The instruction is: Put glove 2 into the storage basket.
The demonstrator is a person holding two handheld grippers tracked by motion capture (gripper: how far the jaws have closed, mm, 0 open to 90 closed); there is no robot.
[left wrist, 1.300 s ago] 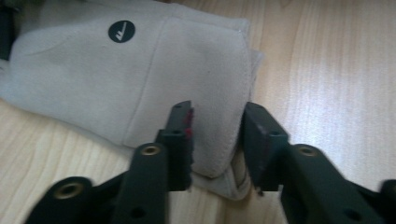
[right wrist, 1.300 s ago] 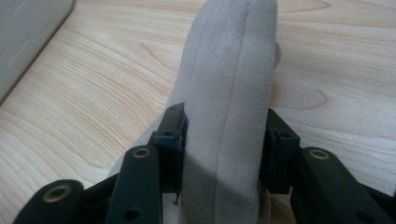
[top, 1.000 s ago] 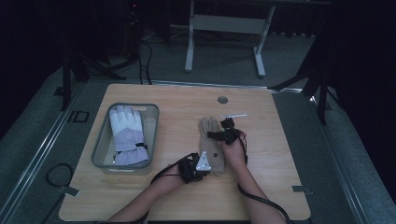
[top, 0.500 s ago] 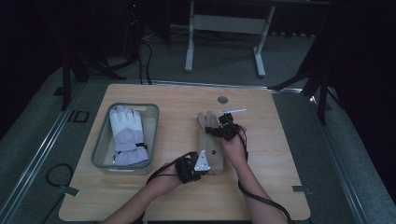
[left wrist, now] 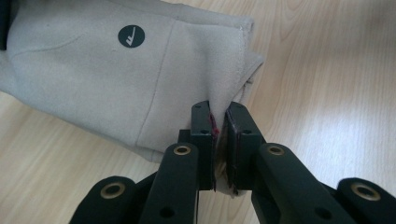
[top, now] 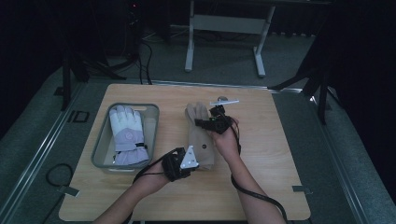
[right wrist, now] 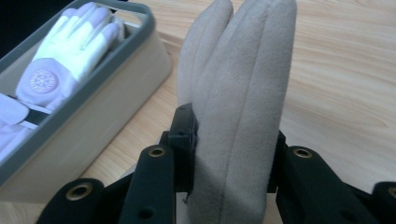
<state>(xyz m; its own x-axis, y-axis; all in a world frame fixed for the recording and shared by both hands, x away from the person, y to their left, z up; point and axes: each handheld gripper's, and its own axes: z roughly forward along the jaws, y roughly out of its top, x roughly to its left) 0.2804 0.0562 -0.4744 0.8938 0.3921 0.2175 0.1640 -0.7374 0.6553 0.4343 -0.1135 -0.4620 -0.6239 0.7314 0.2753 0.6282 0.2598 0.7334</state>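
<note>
Table (top: pixel 280 186) lies bare to our right and near edge. Bin (top: pixel 100 149) with a white glove (top: pixel 126 133) sits left. Between, the tan glove (top: pixel 201 140): our left gripper (left wrist: pixel 218 135) pinches its cuff corner tight, our right gripper (right wrist: pixel 231 154) clamps its fingers.

Your arms: bare forearms, no sleeves | left gripper (top: pixel 180 164): black, grey three-cornered plate, black cable | right gripper (top: pixel 215 122): black | fingers (left wrist: pixel 201 135): black, brass-ringed screw holes, dark red pads
</note>
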